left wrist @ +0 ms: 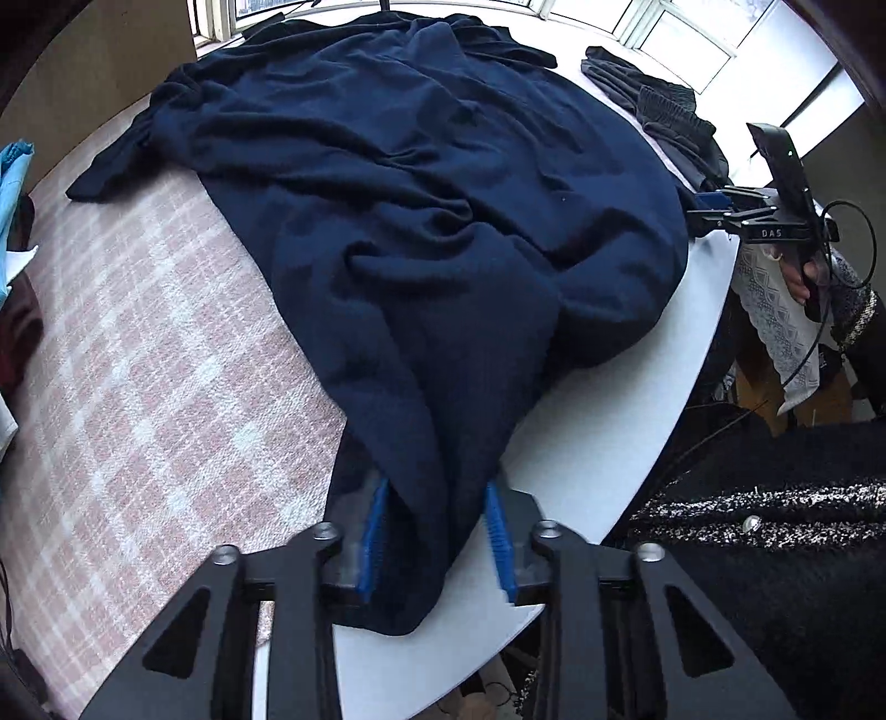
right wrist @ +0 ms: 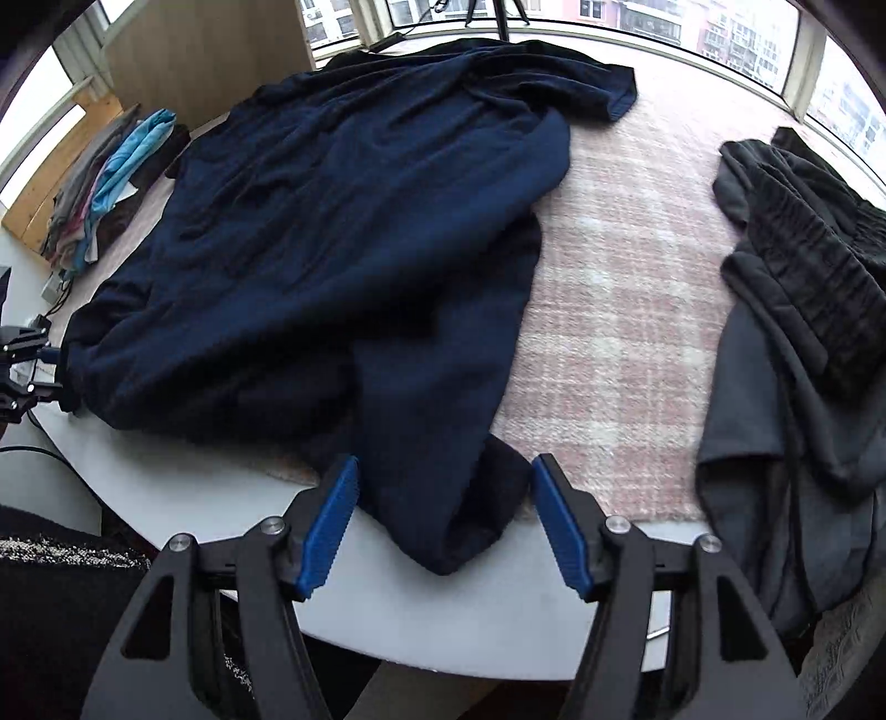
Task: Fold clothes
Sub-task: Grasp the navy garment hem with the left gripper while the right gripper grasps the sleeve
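One navy garment (left wrist: pixel 421 210) lies rumpled and spread over the middle of the worktop (left wrist: pixel 598 421); it is the only piece laid out flat. Beside it, off its far-right edge in the right wrist view, sits one heap of dark grey clothing (right wrist: pixel 797 288). Off the garment's opposite side, at the worktop's far corner, is one small stack of folded pieces (right wrist: pixel 111 183), a light blue one showing among them.

Two tongs are at the garment's near hem. The left tongs (left wrist: pixel 437 540) have a gathered fold of the navy cloth between their blue pads, which stand narrow and close against it. The right tongs (right wrist: pixel 443 520) stand wide apart, a corner of the hem lying between the pads without being pinched.

A pink-and-white checked cloth (right wrist: pixel 620 310) covers most of the white worktop under the garment, leaving a bare white rim nearest the tongs. Beyond the garment, windows (right wrist: pixel 637 22) run along the wall, with apartment blocks outside, and a wooden panel (right wrist: pixel 210 50) stands at the corner.
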